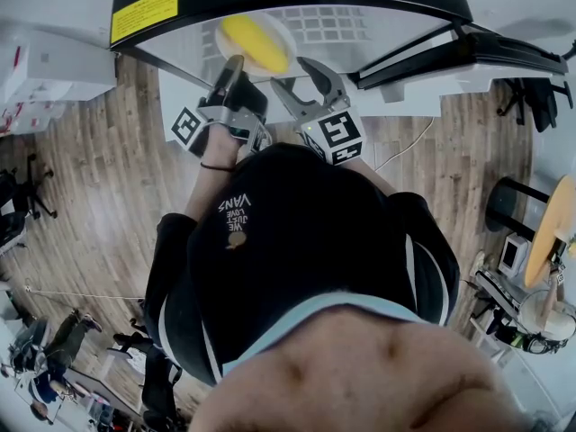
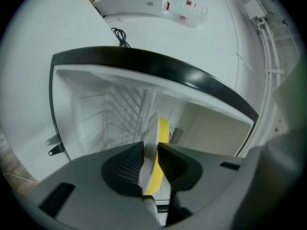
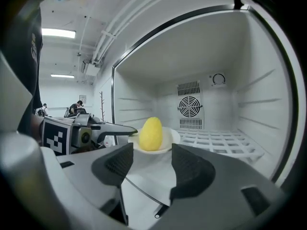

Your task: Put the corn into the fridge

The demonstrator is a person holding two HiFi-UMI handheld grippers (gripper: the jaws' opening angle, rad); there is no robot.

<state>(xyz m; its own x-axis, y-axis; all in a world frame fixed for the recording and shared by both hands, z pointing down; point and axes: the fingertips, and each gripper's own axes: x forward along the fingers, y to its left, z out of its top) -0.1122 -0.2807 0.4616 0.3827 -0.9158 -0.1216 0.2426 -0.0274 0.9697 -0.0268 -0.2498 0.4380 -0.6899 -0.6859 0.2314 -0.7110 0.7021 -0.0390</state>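
Right gripper (image 3: 151, 161) jaws stand wide apart with nothing between them, facing the open fridge (image 3: 230, 71). Its view alone shows the corn (image 3: 151, 134) whole, lying on a white plate (image 3: 173, 139) in the fridge's opening. The left gripper (image 2: 150, 163) view shows its own jaws clamped on that plate's rim.

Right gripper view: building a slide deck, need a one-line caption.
Open right gripper faces the corn on a plate that the left gripper holds inside the fridge.
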